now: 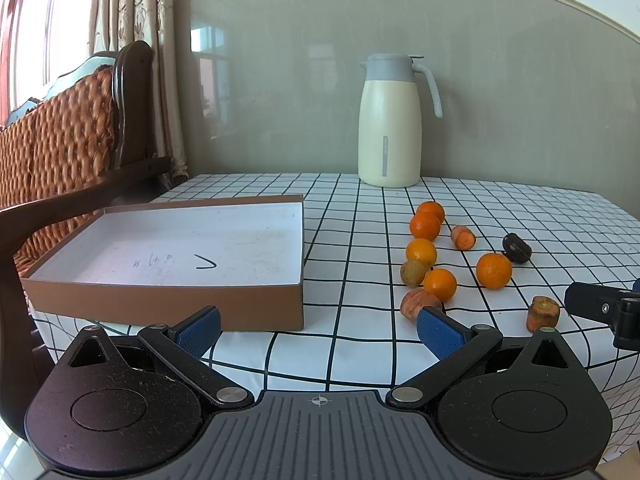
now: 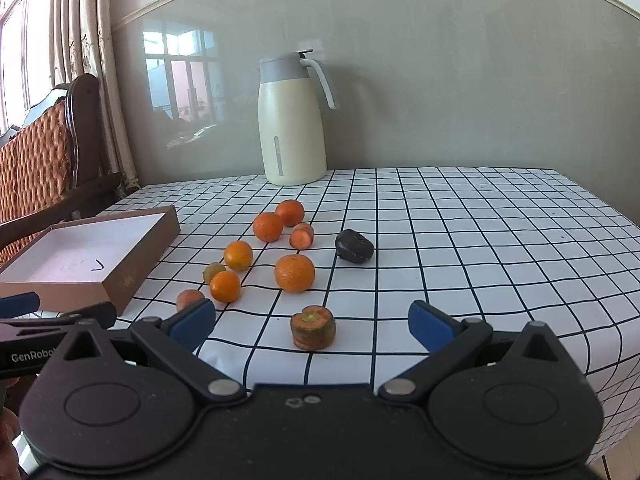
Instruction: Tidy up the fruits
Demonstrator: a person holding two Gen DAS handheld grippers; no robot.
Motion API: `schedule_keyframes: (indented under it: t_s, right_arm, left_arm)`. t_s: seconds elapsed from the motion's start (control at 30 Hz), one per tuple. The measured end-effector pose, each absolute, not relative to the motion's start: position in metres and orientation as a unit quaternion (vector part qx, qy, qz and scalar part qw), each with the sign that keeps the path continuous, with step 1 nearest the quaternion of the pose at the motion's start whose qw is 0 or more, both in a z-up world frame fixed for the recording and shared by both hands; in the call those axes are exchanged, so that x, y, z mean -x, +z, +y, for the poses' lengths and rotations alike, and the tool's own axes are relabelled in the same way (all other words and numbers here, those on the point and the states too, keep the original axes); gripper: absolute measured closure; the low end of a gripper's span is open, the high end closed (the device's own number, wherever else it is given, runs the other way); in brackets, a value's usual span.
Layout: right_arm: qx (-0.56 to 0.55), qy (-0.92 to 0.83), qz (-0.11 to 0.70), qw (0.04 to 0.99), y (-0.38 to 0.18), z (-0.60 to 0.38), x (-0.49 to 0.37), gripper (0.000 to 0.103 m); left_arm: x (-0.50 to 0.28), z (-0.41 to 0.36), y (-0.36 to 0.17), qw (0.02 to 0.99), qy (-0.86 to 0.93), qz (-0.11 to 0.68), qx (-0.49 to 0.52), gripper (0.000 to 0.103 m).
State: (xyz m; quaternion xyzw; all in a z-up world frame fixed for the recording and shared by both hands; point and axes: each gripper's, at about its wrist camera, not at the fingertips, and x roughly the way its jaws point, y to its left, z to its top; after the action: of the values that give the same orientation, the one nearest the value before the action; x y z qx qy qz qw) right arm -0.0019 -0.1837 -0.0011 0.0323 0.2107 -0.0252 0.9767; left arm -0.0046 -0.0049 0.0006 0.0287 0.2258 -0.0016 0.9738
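Several oranges lie scattered on the checked tablecloth [image 1: 352, 352], the largest orange [image 2: 295, 273] near the middle. Among them are carrot pieces: a thick carrot stub [image 2: 313, 328] nearest my right gripper, a carrot chunk [image 2: 302, 236] farther back, and a reddish piece [image 1: 418, 304] by the left gripper's right finger. A dark shrivelled fruit [image 2: 355, 246] lies to the right, and a greenish-brown fruit [image 1: 413, 273] sits among the oranges. An empty brown box [image 1: 172, 256] with a white floor rests on the left. My left gripper [image 1: 320, 326] is open, empty, in front of the box corner. My right gripper [image 2: 312, 322] is open around the carrot stub's near side.
A cream thermos jug [image 1: 390, 120] with a grey lid stands at the back by the wall. A wooden chair [image 1: 80, 128] with an orange woven cushion is left of the table. The table's front edge runs close under both grippers.
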Motion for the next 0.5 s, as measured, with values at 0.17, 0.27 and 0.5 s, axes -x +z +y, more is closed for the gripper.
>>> schedule_keyframes:
  t_s: [0.17, 0.27, 0.5]
  right_arm:
    - [-0.032, -0.027, 0.212, 0.976, -0.001, -0.187, 0.001, 0.006]
    - [-0.031, -0.029, 0.214, 0.976, -0.002, -0.189, 0.0, 0.006]
    - [-0.037, -0.033, 0.213, 0.976, -0.002, -0.192, 0.002, 0.006]
  left_arm:
    - [0.006, -0.007, 0.0, 0.975, -0.004, 0.222, -0.033, 0.0]
    - [0.007, -0.009, -0.001, 0.975, -0.012, 0.22, -0.037, 0.0]
    - [0.008, -0.018, -0.003, 0.975, -0.033, 0.216, -0.047, 0.0]
